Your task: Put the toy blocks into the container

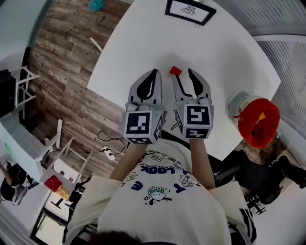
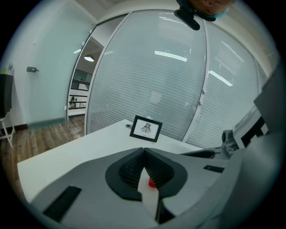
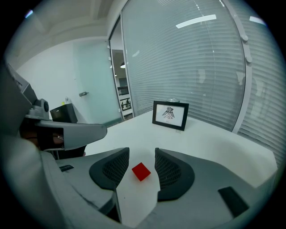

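Note:
A small red block [image 1: 175,71] lies on the white table [image 1: 143,43]. My right gripper [image 1: 182,74] hangs over it, open. In the right gripper view the red block [image 3: 141,171] shows between the two spread jaws of that gripper [image 3: 142,152], and neither pad touches it. My left gripper [image 1: 154,72] hovers just left of the block, shut with nothing in it. In the left gripper view its tips [image 2: 144,150] meet, and a bit of the block [image 2: 152,182] shows through the gap below them. A red container [image 1: 258,122] sits at the table's right edge.
A black-framed picture [image 1: 190,10] stands at the far side of the table, also visible in both gripper views [image 2: 146,128] [image 3: 170,114]. A white bucket-like thing [image 1: 240,103] sits beside the red container. Wooden floor [image 1: 62,62] lies left of the table.

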{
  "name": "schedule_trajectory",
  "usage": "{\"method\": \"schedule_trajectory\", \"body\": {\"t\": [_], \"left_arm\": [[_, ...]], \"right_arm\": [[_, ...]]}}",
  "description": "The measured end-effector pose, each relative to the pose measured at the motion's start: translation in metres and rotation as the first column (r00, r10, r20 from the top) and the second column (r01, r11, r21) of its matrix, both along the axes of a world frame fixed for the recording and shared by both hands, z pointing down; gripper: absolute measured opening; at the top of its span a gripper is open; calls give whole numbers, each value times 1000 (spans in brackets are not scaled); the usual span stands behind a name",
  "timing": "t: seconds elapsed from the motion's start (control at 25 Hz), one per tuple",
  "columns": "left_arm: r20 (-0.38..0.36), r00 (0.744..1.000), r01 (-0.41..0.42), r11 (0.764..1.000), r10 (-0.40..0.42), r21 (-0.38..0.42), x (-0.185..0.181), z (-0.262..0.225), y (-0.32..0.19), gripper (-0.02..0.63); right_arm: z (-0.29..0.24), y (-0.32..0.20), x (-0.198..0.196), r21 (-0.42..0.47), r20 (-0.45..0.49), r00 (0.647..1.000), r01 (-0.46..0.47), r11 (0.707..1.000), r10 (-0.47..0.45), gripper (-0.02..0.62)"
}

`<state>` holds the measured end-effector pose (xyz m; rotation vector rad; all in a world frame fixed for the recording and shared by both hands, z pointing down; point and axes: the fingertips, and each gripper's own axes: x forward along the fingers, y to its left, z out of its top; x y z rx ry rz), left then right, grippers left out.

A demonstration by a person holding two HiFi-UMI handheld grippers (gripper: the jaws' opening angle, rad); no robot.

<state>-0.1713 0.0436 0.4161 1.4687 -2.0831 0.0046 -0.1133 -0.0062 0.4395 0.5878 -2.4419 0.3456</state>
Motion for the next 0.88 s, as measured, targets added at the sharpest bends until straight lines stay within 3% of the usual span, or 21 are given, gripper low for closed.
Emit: {"method": "schedule_trajectory", "body": {"t": [0.88], "left_arm": [[-44, 999, 23, 998, -25, -58, -13, 28, 4, 31]], "right_arm": [[42, 4, -8, -63, -91, 995, 33, 997, -38, 193]]}}
